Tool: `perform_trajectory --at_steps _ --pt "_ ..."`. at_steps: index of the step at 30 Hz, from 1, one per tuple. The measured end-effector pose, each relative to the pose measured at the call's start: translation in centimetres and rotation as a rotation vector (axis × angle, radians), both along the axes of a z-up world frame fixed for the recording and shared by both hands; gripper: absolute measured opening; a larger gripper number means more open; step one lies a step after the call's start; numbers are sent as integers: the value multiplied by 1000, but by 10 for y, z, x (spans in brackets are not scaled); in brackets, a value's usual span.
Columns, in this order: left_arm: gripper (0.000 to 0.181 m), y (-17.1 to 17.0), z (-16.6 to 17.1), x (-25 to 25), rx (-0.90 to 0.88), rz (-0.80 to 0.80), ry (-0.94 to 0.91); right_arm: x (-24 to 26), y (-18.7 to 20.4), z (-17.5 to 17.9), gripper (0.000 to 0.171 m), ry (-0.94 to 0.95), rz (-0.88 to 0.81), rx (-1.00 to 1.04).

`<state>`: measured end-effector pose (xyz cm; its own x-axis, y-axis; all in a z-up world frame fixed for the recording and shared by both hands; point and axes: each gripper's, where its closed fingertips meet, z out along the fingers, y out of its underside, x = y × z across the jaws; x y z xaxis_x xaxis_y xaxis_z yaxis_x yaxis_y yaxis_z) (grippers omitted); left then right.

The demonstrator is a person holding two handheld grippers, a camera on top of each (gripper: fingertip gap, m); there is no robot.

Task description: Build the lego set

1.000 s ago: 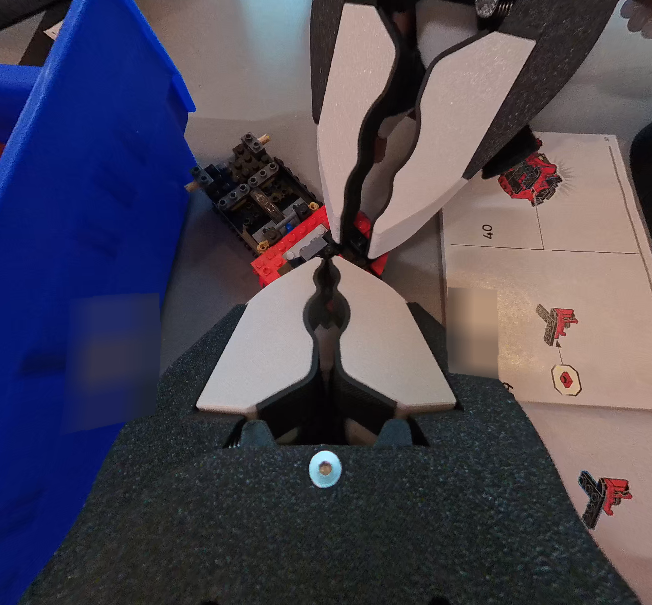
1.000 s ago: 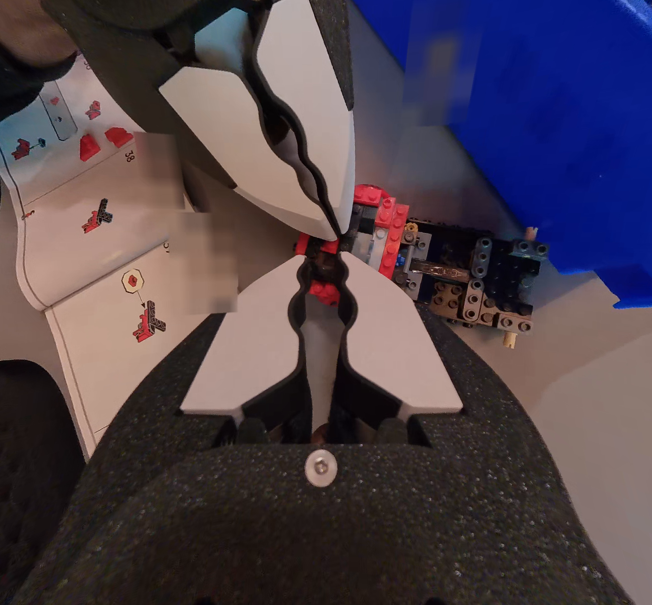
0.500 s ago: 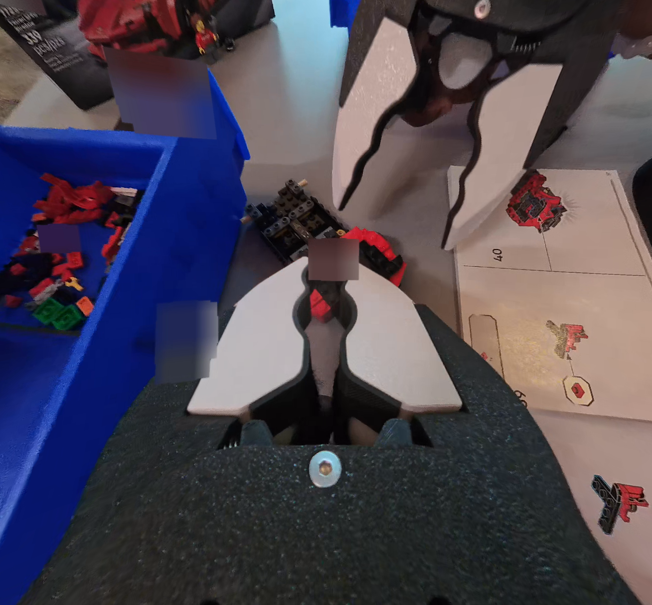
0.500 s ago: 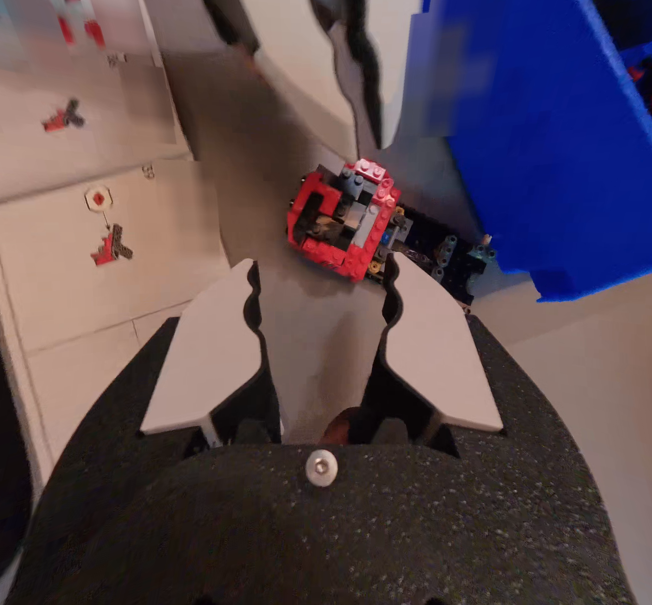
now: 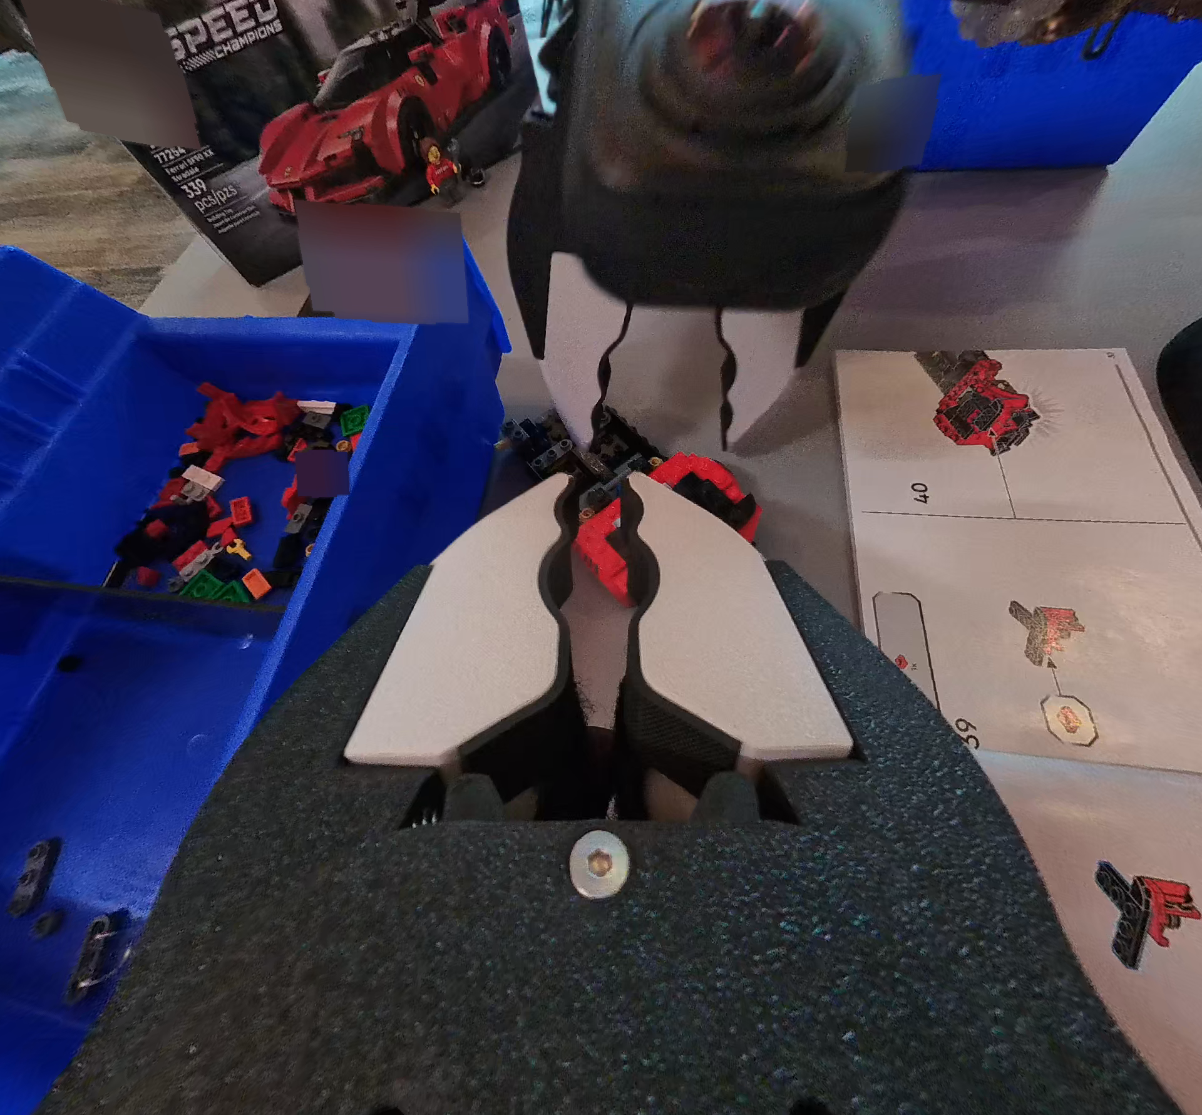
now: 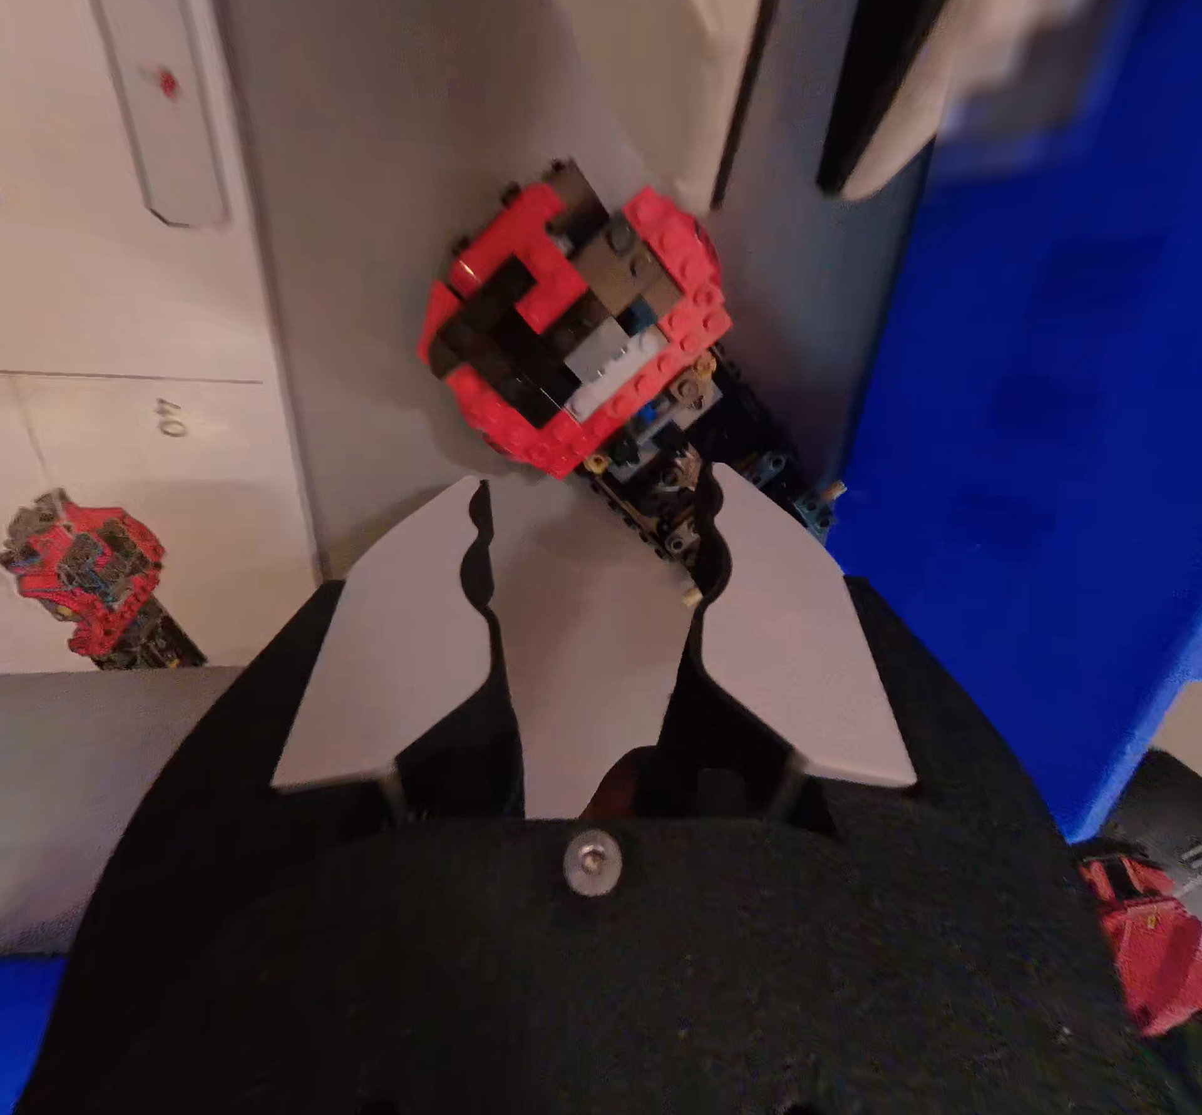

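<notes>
The part-built red and black lego car (image 5: 696, 485) lies on the grey table beside the blue bin, free of both grippers. It also shows in the right wrist view (image 6: 572, 329). My left gripper (image 5: 597, 485) hovers just before it, jaws a narrow gap apart with nothing between them. It shows blurred at the top of the right wrist view (image 6: 777, 192). My right gripper (image 6: 595, 485) is wide open and empty above the car's black rear part. In the left wrist view it (image 5: 657, 433) hangs over the car from the far side.
A blue bin (image 5: 416, 498) holding loose pieces (image 5: 240, 485) stands left of the car; its wall (image 6: 1041, 368) is close on the right. The open instruction booklet (image 5: 1041, 563) lies on the other side (image 6: 130, 303). The set's box (image 5: 325, 108) stands behind the bin. The tips of one gripper are about 9 centimeters away from the tips of the other.
Both grippers were shut together at the car's red end. The right one opened and lifted off. The left one drew back and up, then parted; the small red piece in it no longer shows.
</notes>
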<state>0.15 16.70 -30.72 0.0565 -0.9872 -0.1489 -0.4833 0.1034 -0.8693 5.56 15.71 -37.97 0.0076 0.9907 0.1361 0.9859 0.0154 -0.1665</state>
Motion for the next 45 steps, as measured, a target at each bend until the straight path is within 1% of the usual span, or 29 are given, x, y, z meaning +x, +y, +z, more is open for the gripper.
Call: perform_trajectory --at_steps 3,5,6,8,10,11,12,14,15,16,18,21,23,24,25,26,33,38,41,43,45 --pt "11 0 2 -1 7 -4 -5 5 -2 -5 54 -6 -48 -60" --pt "10 0 3 -1 4 -7 -13 8 -10 -11 51 -13 -84 -110" --pt "10 -1 4 -1 3 -9 -15 9 -15 -13 53 -14 -108 -120" --pt "10 -1 4 -1 6 -12 -17 4 -34 -10 46 16 -166 -214" --pt "10 -2 5 -1 12 -18 -15 -8 -60 -7 44 60 -213 -336" --pt "10 -2 5 0 14 -19 -15 -12 -70 -6 46 66 -209 -360" --pt "10 -2 6 0 16 -18 -17 -13 -73 -4 49 64 -198 -343" --pt "10 -2 7 0 19 -18 -20 -20 -69 5 55 113 -185 -280" --pt "10 -2 7 -1 23 -16 -21 -25 -60 10 61 150 -197 -229" --pt "10 -2 8 -1 27 -14 -23 -27 -50 13 70 173 -219 -175" --pt "10 -1 9 -1 31 -11 -30 -29 -41 8 83 179 -289 -152" --pt "10 1 11 -3 35 -2 -36 -34 -39 -9 91 196 -409 -129" --pt "10 2 11 -3 37 0 -40 -38 -42 -16 87 235 -461 -122" --pt "10 2 11 -3 37 -2 -41 -40 -40 -16 81 275 -490 -109" --pt "10 2 11 -3 36 -4 -42 -37 -34 -16 69 290 -515 -72" --pt "10 2 11 -2 37 -5 -41 -37 -33 -15 66 320 -520 -66" --pt "10 6 22 -4 46 31 -91 -37 -33 -14 66 394 -488 -27" --pt "15 15 33 -11 63 81 -143 -37 -32 -6 65 524 -586 -89" --pt "12 15 23 -14 79 86 -65 -27 -30 -14 65 460 -573 -37" --pt "4 9 5 -19 61 67 65 -27 -32 -15 65 434 -555 -24" --pt "0 -5 -19 -28 -12 25 228 -28 -32 -14 65 409 -542 -10"
